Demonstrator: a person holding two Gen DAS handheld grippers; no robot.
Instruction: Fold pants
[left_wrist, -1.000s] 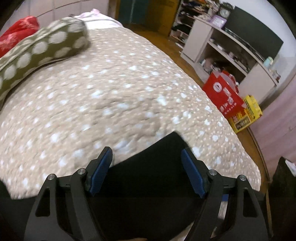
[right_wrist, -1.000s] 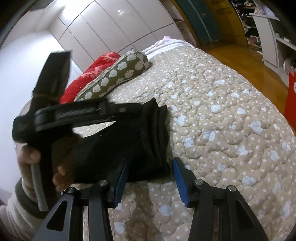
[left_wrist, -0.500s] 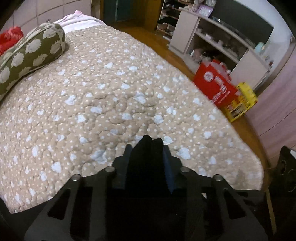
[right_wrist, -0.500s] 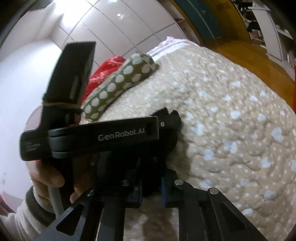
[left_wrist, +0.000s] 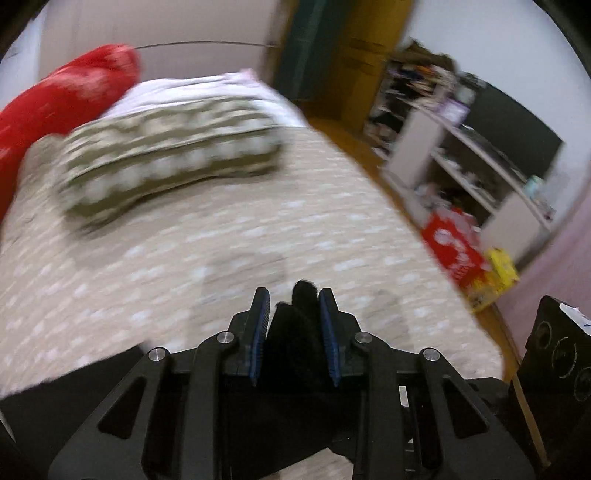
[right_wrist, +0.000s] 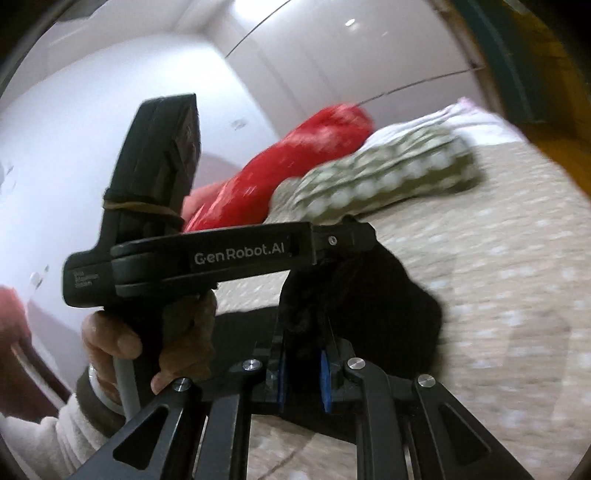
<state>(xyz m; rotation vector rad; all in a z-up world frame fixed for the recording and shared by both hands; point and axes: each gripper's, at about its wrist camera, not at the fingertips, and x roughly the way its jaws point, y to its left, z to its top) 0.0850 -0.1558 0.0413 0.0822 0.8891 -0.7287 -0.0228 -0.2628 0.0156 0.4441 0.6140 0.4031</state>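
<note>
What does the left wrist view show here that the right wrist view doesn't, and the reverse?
Only the left wrist view shows the white shelving unit, the dark screen above it, and the red bag and yellow box on the floor.

Only the right wrist view shows the left gripper from the side, the person's left hand on its handle, and the right gripper.

Both show black pants pinched between blue pads, the spotted beige quilt, the green dotted pillow and the red cushion.
</note>
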